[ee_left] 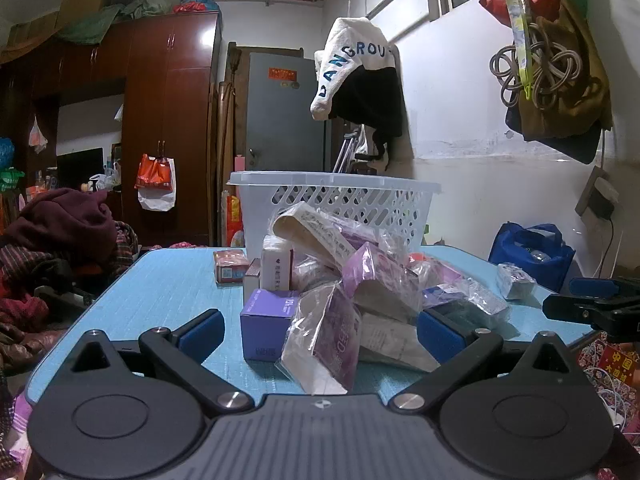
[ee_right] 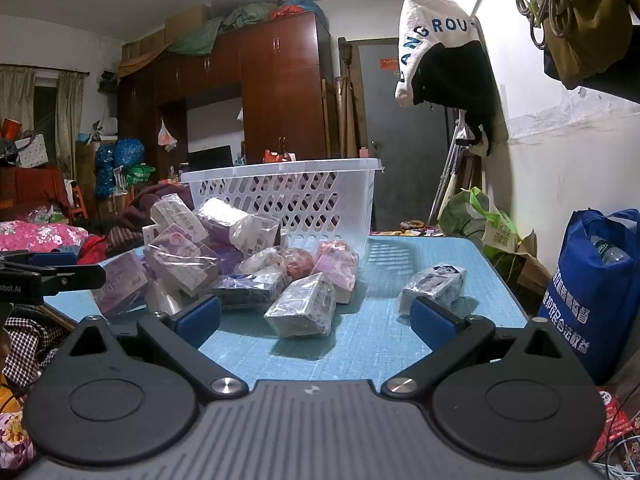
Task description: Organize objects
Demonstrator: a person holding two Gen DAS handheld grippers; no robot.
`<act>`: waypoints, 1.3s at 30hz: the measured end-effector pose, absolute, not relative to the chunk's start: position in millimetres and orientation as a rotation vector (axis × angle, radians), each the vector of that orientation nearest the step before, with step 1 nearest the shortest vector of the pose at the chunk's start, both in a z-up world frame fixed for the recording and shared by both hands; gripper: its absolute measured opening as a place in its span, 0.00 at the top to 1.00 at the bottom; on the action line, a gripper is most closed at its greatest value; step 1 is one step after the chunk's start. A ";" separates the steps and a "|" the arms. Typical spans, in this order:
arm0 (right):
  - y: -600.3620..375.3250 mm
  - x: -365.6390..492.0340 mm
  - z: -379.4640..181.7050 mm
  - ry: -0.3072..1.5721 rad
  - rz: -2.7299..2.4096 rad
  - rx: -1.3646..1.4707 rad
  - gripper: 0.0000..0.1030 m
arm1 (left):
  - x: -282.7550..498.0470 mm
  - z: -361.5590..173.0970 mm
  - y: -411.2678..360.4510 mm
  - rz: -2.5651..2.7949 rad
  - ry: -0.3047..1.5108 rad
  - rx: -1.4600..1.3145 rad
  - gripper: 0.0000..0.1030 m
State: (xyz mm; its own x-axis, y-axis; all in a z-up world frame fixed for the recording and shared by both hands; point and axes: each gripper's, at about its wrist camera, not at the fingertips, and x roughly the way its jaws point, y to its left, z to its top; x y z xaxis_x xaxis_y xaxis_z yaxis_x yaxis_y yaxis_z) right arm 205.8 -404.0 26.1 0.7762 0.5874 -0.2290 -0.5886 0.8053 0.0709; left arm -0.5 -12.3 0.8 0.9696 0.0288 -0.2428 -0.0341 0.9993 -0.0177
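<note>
Blue-padded jaws on my left gripper (ee_left: pixel 320 330) and right gripper (ee_right: pixel 316 316) stand fully wide, gripping nothing. Wrapped boxes (ee_right: pixel 224 256) heaped on worktop (ee_right: pixel 360 332) before white basket (ee_right: pixel 280 196); its contents unclear.

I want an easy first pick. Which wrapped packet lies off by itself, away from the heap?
The packet at the table's right side, just ahead of the right tool's right finger. Bare tabletop separates it from the heap in front of the basket.
</note>
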 end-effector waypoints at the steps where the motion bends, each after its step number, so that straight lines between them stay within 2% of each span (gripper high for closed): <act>1: -404.1 205.9 25.9 0.247 0.636 -0.006 0.00 | -0.5 0.8 -12.2 0.032 0.245 -0.022 0.00; 39: -402.3 205.2 24.9 0.251 0.643 -0.019 0.00 | 1.4 -2.5 -5.8 0.012 0.273 -0.032 0.00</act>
State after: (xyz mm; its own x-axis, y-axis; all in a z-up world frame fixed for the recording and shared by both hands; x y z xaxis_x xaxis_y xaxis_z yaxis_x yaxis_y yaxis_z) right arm 205.2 -402.3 24.9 0.7708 0.5912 -0.2372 -0.5957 0.8009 0.0605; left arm 1.4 -5.8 -2.5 0.9628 0.0079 -0.2701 -0.0166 0.9994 -0.0300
